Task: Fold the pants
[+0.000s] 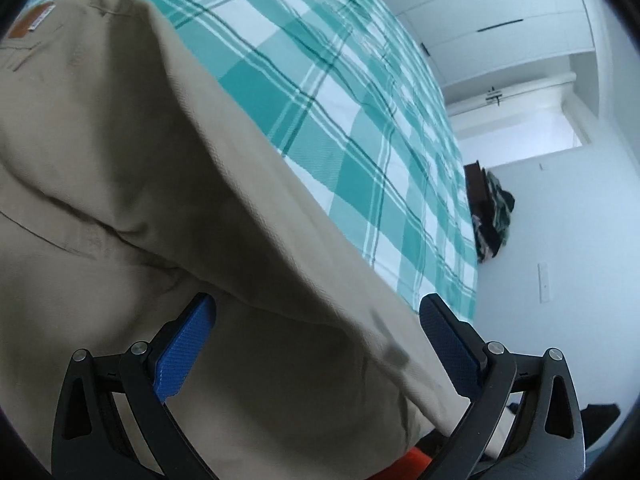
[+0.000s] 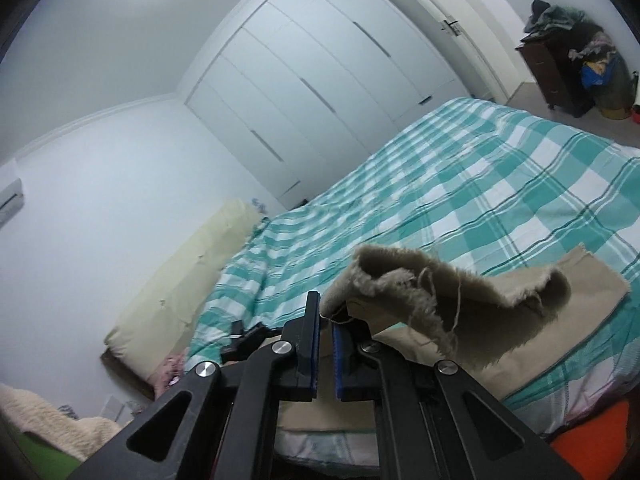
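**Right gripper lifts frayed hem, left stands wide**

The right gripper (image 2: 325,322) is closed almost fully, pinching the frayed hem of the pants (image 2: 452,300) at its fingertips; the hem curls up just ahead of it, clear of the bed (image 2: 460,184). Beyond and below, the rest of the leg lies flat on the checked cover. The left gripper (image 1: 316,316) is spread wide, gripping nothing; the tan cloth (image 1: 120,168) drapes between and ahead of its blue pads (image 1: 182,356).
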`<state>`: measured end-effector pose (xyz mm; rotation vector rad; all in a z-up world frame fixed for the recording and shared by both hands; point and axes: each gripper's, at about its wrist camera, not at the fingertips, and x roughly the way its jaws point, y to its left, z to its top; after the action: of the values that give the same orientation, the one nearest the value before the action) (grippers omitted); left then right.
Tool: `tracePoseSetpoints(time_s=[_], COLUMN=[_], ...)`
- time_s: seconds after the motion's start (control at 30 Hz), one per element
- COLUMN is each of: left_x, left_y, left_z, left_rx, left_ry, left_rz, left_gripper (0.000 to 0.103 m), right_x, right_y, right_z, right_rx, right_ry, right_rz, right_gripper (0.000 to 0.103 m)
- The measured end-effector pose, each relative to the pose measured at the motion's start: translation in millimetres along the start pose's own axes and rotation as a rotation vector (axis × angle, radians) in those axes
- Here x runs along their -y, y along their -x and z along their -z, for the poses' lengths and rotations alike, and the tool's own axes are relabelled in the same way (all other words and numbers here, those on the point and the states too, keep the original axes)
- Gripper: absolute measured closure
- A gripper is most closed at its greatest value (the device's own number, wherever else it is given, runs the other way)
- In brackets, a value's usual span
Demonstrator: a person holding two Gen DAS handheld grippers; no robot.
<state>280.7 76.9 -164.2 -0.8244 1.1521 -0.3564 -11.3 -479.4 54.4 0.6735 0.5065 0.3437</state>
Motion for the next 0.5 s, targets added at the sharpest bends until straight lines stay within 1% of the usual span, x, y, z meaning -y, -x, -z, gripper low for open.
tracePoseSetpoints(time_s=[0.1,0.13,0.2,0.23,0.27,0.33,0.37,0.4,0.43,0.47,0.5], left_x=[4,6,9,9,8,10,13,19,26,36,42], left_y=[1,0,-5,-11,-16,-19,-17,-11,0,19,34], left_z=[-8,-11,-18,-21,-23,-25,-26,-26,-26,-24,-23], left_rx=[-0.008,-0.013,-0.039,-0.070,-0.090,-0.086,-0.073,-0.043,-0.003,0.061,0.105], left_ry=[-0.018,-0.024,-0.039,-0.036,-0.019,0.010,0.009,0.008,0.011,0.014,0.009], left_rz=[-0.018,-0.028,-0.053,-0.060,-0.067,-0.083,-0.084,-0.077,-0.055,0.000,0.031], left_gripper=[0.010,0.019,0.058,0.098,0.099,0.100,0.100,0.100,0.100,0.100,0.100], right_x=[-2,-2,0,3,7,21,33,46,60,72,80], right_y=[17,21,29,31,33,29,18,5,-14,-34,-52], right_z=[-1,-1,-1,-2,-3,-5,-8,-14,-22,-32,-45], right_rx=[-0.020,-0.023,-0.038,-0.041,-0.045,-0.069,-0.091,-0.124,-0.164,-0.195,-0.205], right_ry=[0.026,0.038,0.051,0.053,0.052,0.032,0.033,0.044,0.061,0.081,0.109], right_rz=[-0.074,-0.085,-0.105,-0.104,-0.096,-0.030,0.054,0.141,0.226,0.283,0.312], right_gripper=[0.098,0.098,0.098,0.098,0.098,0.098,0.098,0.098,0.098,0.098,0.098])
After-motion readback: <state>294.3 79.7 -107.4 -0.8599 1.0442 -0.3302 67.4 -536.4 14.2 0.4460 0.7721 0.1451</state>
